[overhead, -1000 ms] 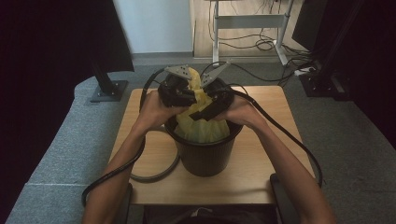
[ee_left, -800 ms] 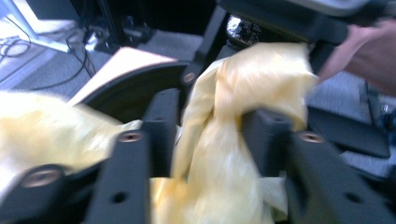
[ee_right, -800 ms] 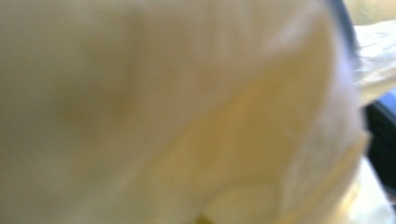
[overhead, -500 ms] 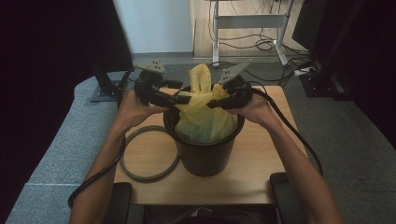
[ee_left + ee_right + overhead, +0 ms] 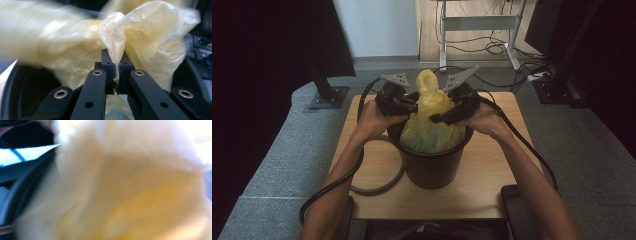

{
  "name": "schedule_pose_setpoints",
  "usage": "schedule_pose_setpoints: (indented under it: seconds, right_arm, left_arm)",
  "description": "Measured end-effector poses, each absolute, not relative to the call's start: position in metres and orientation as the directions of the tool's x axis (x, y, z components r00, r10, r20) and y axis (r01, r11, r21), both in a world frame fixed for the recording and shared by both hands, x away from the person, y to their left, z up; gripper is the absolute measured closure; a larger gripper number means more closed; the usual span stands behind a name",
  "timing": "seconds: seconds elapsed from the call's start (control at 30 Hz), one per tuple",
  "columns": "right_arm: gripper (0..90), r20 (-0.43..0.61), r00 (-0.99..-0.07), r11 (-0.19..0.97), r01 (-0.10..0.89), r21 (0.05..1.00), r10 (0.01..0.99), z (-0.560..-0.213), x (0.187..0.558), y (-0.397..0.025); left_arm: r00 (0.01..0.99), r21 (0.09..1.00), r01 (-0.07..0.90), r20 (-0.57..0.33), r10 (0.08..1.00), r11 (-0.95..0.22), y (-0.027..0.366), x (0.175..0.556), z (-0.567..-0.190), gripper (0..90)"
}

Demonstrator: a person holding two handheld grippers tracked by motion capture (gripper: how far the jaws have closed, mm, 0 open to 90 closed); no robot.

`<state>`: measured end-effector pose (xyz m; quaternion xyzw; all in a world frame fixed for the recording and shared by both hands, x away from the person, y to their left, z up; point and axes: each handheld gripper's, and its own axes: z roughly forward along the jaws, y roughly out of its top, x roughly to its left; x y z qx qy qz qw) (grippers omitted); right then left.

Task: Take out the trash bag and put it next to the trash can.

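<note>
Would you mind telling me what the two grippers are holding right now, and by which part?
The left gripper is shut on a gathered fold of the yellow plastic bag near its top. The right gripper presses against the bag's other side; its grip cannot be told.

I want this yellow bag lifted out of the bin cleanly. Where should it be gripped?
Probably the bunched neck of the yellow bag, pinched from either side above the black bin: plastic gathers narrow there, while the body below bulges wide.
</note>
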<state>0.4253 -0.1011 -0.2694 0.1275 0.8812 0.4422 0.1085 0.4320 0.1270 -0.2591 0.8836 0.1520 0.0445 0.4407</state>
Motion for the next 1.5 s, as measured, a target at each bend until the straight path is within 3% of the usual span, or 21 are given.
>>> schedule_pose_setpoints:
  seconds: [0.07,0.13,0.17,0.23,0.33,0.37,0.4,0.5,0.67,0.73,0.8,0.93,0.97,1.0,1.1,1.17,1.2,1.27,1.3,1.4,1.5]
  right_arm:
    - [20.0,-0.06,-0.937,0.557,0.152,0.817,0.344,-0.273,0.427,-0.095]
    - [19.0,-0.056,-0.941,0.561,0.151,0.814,0.334,-0.277,0.428,-0.086]
    - [23.9,-0.059,-0.946,0.57,0.141,0.809,0.318,-0.278,0.428,-0.082]
    - [44.8,-0.063,-0.956,0.579,0.12,0.806,0.286,-0.278,0.427,-0.077]
    - [67.7,-0.062,-0.966,0.572,0.096,0.815,0.25,-0.276,0.426,-0.082]
    - [74.9,-0.064,-0.966,0.577,0.097,0.811,0.252,-0.276,0.425,-0.085]
    - [77.4,-0.07,-0.962,0.579,0.099,0.809,0.263,-0.277,0.425,-0.088]
    - [79.3,-0.062,-0.96,0.564,0.108,0.819,0.274,-0.276,0.426,-0.101]
    - [79.5,-0.066,-0.961,0.543,0.094,0.835,0.267,-0.267,0.423,-0.116]
    - [79.5,-0.06,-0.966,0.53,0.086,0.844,0.252,-0.264,0.421,-0.119]
    - [79.4,-0.054,-0.972,0.52,0.076,0.851,0.229,-0.262,0.421,-0.118]
    - [77.6,-0.061,-0.974,0.553,0.071,0.83,0.216,-0.264,0.421,-0.108]
    - [71.9,-0.067,-0.971,0.568,0.078,0.819,0.229,-0.265,0.422,-0.105]
    - [60.0,-0.078,-0.965,0.591,0.09,0.802,0.252,-0.267,0.423,-0.101]
    - [28.1,-0.064,-0.947,0.614,0.152,0.774,0.316,-0.276,0.429,-0.092]
    - [23.3,-0.052,-0.949,0.606,0.157,0.78,0.312,-0.28,0.431,-0.083]
    - [26.3,-0.039,-0.957,0.602,0.15,0.784,0.289,-0.281,0.43,-0.079]
    - [49.8,-0.048,-0.972,0.615,0.106,0.782,0.229,-0.282,0.427,-0.071]
    - [56.9,-0.054,-0.974,0.617,0.096,0.781,0.22,-0.281,0.426,-0.07]
    - [76.6,-0.065,-0.972,0.61,0.088,0.787,0.225,-0.278,0.426,-0.079]
    - [80.9,-0.057,-0.966,0.584,0.105,0.805,0.252,-0.274,0.427,-0.093]
  left_arm:
    - [0.958,0.801,0.213,-0.06,0.279,-0.56,0.118,0.43,-0.256,86.9]
    - [0.967,0.809,0.194,-0.062,0.248,-0.555,0.108,0.427,-0.253,86.9]
    - [0.97,0.816,0.188,-0.066,0.234,-0.547,0.104,0.426,-0.251,86.8]
    - [0.973,0.821,0.169,-0.05,0.226,-0.546,0.099,0.422,-0.248,84.0]
    - [0.965,0.839,0.175,-0.041,0.261,-0.515,0.108,0.42,-0.243,71.0]
    - [0.962,0.845,0.188,-0.055,0.268,-0.501,0.114,0.42,-0.241,60.1]
    - [0.958,0.85,0.192,-0.055,0.28,-0.491,0.121,0.42,-0.239,49.2]
    - [0.945,0.857,0.207,-0.051,0.322,-0.472,0.143,0.42,-0.238,37.5]
    - [0.922,0.835,0.257,-0.06,0.383,-0.487,0.167,0.431,-0.252,31.0]
    - [0.918,0.822,0.272,-0.066,0.391,-0.501,0.167,0.437,-0.259,32.9]
    - [0.928,0.811,0.28,-0.092,0.36,-0.513,0.161,0.441,-0.266,42.0]
    - [0.954,0.795,0.243,-0.092,0.287,-0.555,0.142,0.439,-0.27,80.5]
    - [0.957,0.798,0.231,-0.084,0.277,-0.557,0.139,0.437,-0.269,86.2]
    - [0.96,0.802,0.224,-0.086,0.265,-0.554,0.136,0.435,-0.267,88.2]
    - [0.97,0.821,0.203,-0.096,0.222,-0.534,0.126,0.429,-0.259,88.9]
    - [0.976,0.828,0.18,-0.081,0.204,-0.532,0.117,0.426,-0.255,88.9]
    - [0.978,0.832,0.175,-0.085,0.19,-0.527,0.113,0.425,-0.254,88.8]
    - [0.979,0.835,0.165,-0.075,0.189,-0.524,0.108,0.423,-0.253,88.2]
    - [0.977,0.842,0.171,-0.078,0.199,-0.512,0.11,0.423,-0.252,85.6]
    - [0.963,0.869,0.213,-0.11,0.245,-0.447,0.128,0.426,-0.248,57.5]
    - [0.954,0.879,0.237,-0.13,0.27,-0.413,0.15,0.428,-0.245,42.1]
